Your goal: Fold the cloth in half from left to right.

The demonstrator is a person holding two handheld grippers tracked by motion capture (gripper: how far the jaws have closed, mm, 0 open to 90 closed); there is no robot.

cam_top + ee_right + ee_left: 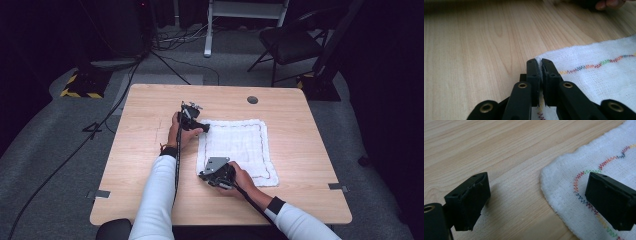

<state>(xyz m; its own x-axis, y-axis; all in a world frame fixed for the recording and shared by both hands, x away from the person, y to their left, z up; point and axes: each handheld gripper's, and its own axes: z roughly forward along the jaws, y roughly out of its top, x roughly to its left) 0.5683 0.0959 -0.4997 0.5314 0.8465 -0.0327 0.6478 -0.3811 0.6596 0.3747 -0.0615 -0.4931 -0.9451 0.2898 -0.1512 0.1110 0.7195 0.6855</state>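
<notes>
A white cloth (236, 148) is spread flat on the table (145, 165), right of centre. Its near-left corner is pinched by the right gripper (540, 62), jaws clamped. The left gripper (537, 195) is held wide, straddling the far-left corner, nothing gripped. Judged step: corner pickup for folding; closure of the left jaws is needed next. No obstruction is noted; a grommet (252, 99) lies far off.

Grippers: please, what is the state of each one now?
Left gripper: open, jaws straddling the white cloth's corner.
Right gripper: closed on the cloth's edge.

No readable text, labels, brands or numbers on anything.
</notes>
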